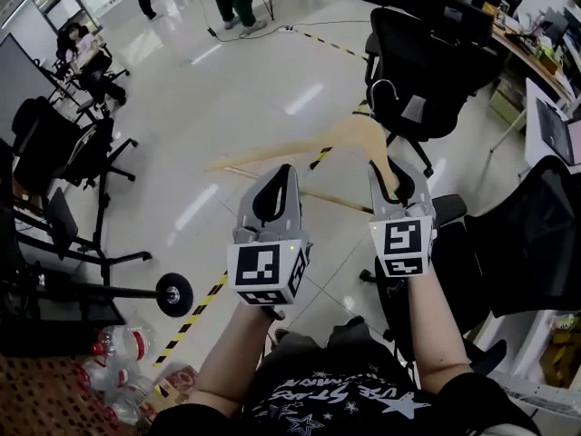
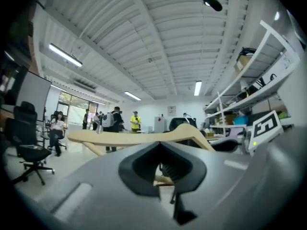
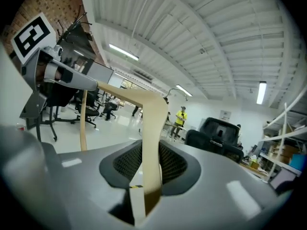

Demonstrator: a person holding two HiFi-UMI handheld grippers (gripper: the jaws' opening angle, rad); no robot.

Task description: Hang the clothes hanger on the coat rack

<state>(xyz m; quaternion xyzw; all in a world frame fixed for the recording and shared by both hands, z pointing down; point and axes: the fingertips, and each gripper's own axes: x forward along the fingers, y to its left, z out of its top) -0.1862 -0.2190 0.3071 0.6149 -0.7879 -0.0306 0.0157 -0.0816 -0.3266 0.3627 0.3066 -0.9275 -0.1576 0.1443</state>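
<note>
A pale wooden clothes hanger (image 1: 340, 136) hangs level above the floor, in front of my chest. My right gripper (image 1: 388, 178) is shut on the end of its right arm. In the right gripper view that arm (image 3: 152, 143) runs straight down between the jaws. The hanger's metal hook (image 1: 379, 89) shows against a black chair. My left gripper (image 1: 277, 178) is beside it on the left, level with it, its jaws together and holding nothing. From the left gripper view the hanger (image 2: 144, 137) lies just beyond the jaws, not touching them.
Black office chairs stand ahead (image 1: 427, 71), at the right (image 1: 536, 234) and at the left (image 1: 54, 143). Yellow-black tape (image 1: 195, 316) crosses the shiny floor. A bar with a round weight (image 1: 172, 293) and bottles (image 1: 118, 343) lie at the lower left. People stand far off; shelves (image 2: 249, 95) line the right.
</note>
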